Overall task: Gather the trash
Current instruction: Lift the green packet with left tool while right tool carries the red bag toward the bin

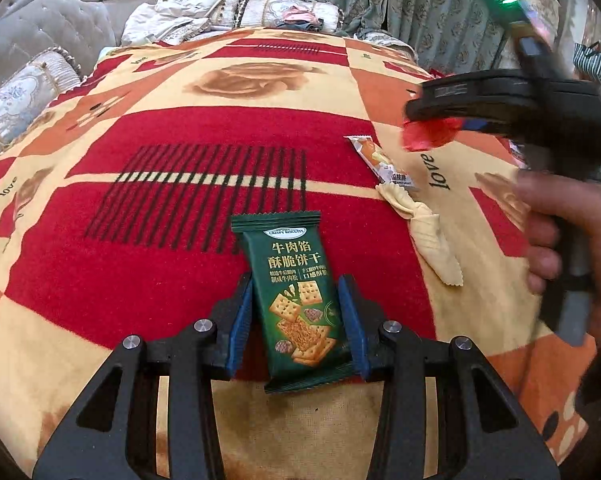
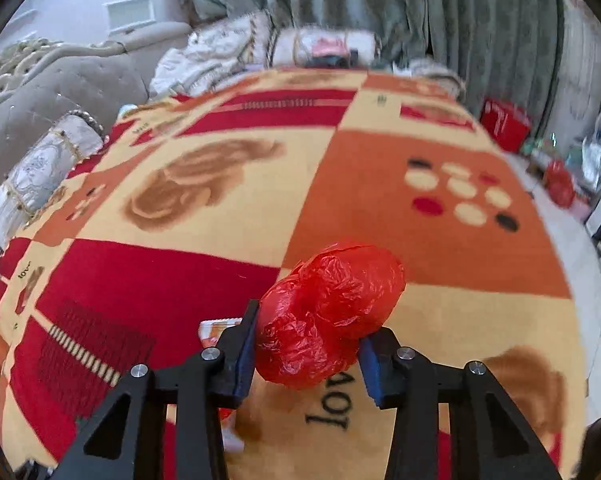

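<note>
over the blanket (image 1: 180, 140), right tool (image 2: 306, 344) apparently tilted down, gripping red bag (image 2: 332, 312).

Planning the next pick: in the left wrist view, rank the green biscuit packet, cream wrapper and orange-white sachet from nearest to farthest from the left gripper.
1. green biscuit packet, between the left gripper's pads.
2. cream wrapper, right of it on the blanket.
3. orange-white sachet, beyond the wrapper, farther right.

**Words on a wrapper and a blanket**

A green biscuit packet (image 1: 298, 300) carries the English line "CRISPY BISCUITS" over large Chinese characters "牛肉馅 酥脆饼干"; smaller print beneath is too fine to read. The patterned blanket (image 1: 140, 128) bears the word "love" in black at several spots.
</note>
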